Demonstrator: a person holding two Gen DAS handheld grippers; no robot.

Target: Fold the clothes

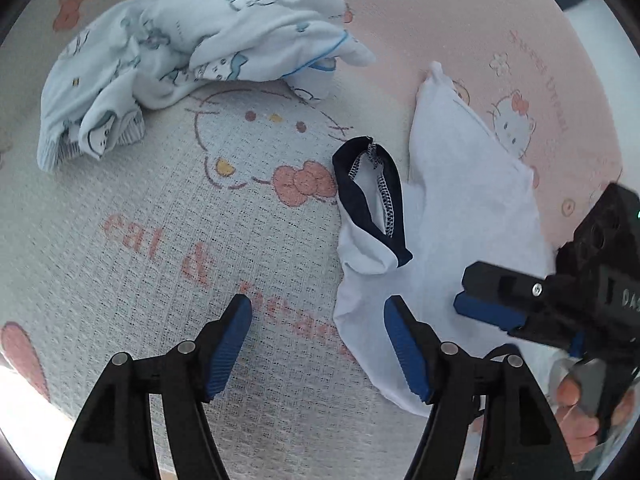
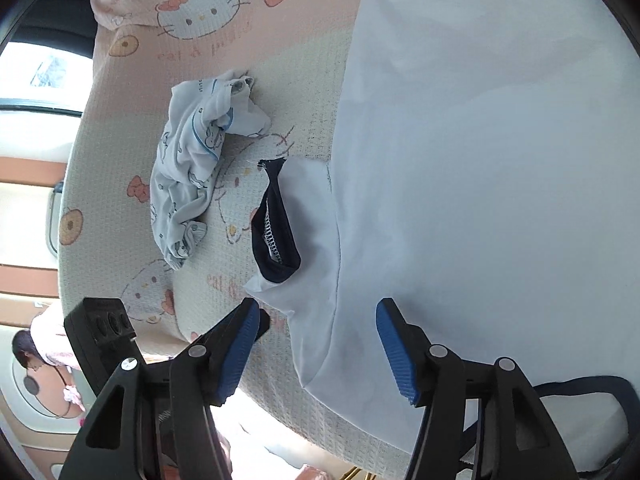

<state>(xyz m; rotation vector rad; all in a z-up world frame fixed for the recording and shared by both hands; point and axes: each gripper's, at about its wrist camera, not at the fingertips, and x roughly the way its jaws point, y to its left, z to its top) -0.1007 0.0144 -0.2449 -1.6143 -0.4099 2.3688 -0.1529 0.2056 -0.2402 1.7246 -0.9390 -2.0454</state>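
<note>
Both tongs (image 1: 318,344) (image 2: 316,348) gape over white shirt's (image 1: 460,208) edge.

You're working in soft, even daylight, with only faint shadows under the cloth. Glare blows out the window (image 2: 36,92) at the right wrist view's left edge, and the white shirt (image 2: 480,140) looks washed out. Both fisheye views bend hard towards dark, vignetted corners.

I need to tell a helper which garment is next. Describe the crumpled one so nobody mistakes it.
On the pink cartoon-cat blanket, look past the plain white shirt with the dark cuff. The crumpled garment lies apart, pale blue with small cartoon prints and blue piping.
</note>
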